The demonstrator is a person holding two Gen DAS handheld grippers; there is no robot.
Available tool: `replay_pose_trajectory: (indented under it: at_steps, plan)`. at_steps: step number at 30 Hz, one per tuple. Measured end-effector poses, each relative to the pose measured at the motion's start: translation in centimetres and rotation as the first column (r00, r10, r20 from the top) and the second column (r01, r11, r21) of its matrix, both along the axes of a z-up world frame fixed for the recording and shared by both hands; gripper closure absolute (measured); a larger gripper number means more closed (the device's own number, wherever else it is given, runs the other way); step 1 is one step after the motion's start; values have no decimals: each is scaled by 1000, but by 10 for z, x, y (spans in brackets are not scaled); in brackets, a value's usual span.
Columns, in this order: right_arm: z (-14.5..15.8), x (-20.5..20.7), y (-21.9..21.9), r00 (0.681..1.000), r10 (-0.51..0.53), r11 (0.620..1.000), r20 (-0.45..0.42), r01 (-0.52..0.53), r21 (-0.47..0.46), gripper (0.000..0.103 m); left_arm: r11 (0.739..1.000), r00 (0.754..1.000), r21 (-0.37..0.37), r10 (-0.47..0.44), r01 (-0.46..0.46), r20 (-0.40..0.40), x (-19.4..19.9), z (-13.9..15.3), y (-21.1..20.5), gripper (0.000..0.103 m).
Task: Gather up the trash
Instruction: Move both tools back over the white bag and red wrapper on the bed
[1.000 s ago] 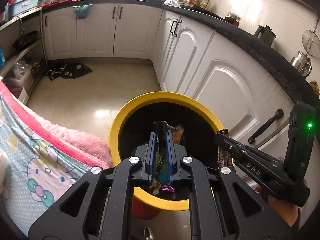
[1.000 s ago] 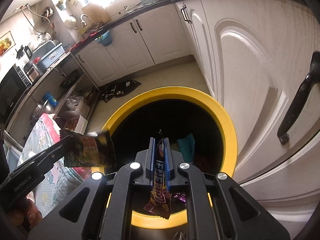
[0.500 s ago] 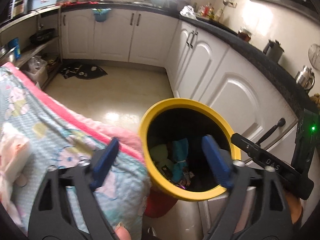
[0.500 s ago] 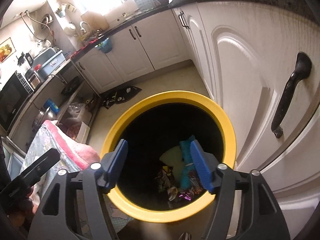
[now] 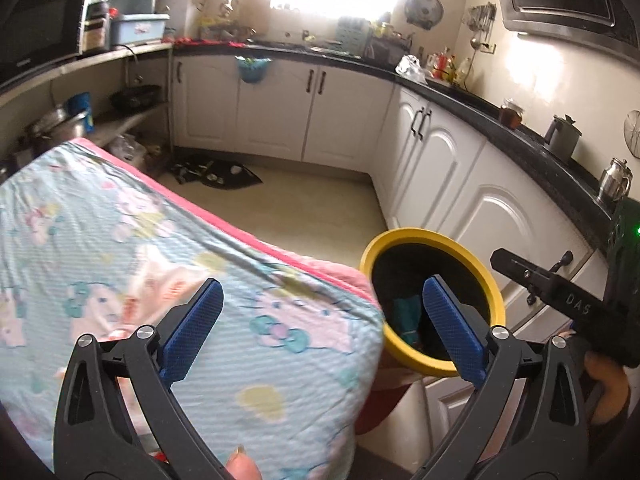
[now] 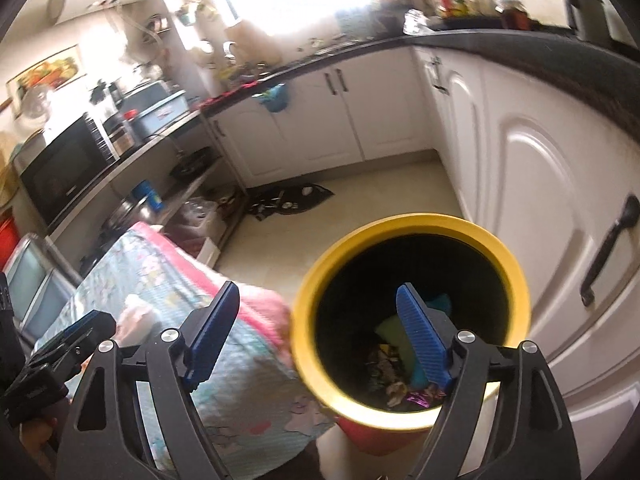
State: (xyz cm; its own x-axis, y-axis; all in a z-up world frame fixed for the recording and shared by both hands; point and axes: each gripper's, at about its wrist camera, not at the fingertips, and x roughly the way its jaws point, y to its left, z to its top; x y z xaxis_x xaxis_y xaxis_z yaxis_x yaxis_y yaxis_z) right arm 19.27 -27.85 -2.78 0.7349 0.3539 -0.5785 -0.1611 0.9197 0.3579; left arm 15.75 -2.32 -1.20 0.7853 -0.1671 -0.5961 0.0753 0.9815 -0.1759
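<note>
Left wrist view showed the left gripper (image 5: 320, 326) with its two ribbed blue pads (image 5: 192, 332) standing wide apart and nothing between them; its jaws had just been opening. Under it lay a soft cloth (image 5: 120, 240), pale blue with cartoon prints and a fuzzy pink border, draped over a raised surface. Just beside the cloth's corner stood one round bin (image 5: 404, 240) with a smooth yellow rim, a black inside and a red base, upright with its mouth facing up. The right gripper (image 5: 520, 272) reached in from the right as a black matte arm, a hand (image 5: 604, 380) behind it.

In the right wrist view the right gripper (image 6: 320, 328) also stood open and empty, its jaws having just been opening, one pad over the cloth (image 6: 160, 280) and the other over the bin (image 6: 360, 248). The trash (image 6: 400, 376) lay at the bottom of the bin: crinkled foil wrappers, one shiny purple, with a teal piece and a pale green piece among them. They were too jumbled to count or to tell which way they pointed. The black left gripper (image 6: 72, 340) showed at the left edge. Glossy white cabinet doors (image 6: 540, 200) with black handles ran under a dark speckled counter.
</note>
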Motion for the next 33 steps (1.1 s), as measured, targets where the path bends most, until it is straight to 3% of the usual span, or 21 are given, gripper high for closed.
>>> replay_pose_trajectory:
  at_steps: [9, 19, 29, 33]
  plan:
    - [25, -13, 52, 990, 131, 991, 47, -130, -31, 20, 997, 996, 29, 72, -73, 57, -39, 21, 52, 11]
    - [38, -18, 116, 962, 267, 963, 61, -264, -54, 19, 981, 980, 10, 195, -195, 36, -76, 18, 125, 11]
    - [38, -14, 170, 930, 367, 929, 26, -365, -57, 19, 981, 981, 24, 193, -193, -11, -100, -1, 159, 11]
    - [34, -10, 188, 918, 396, 917, -2, -395, -49, 19, 988, 987, 10, 153, -153, -43, -106, -15, 162, 11]
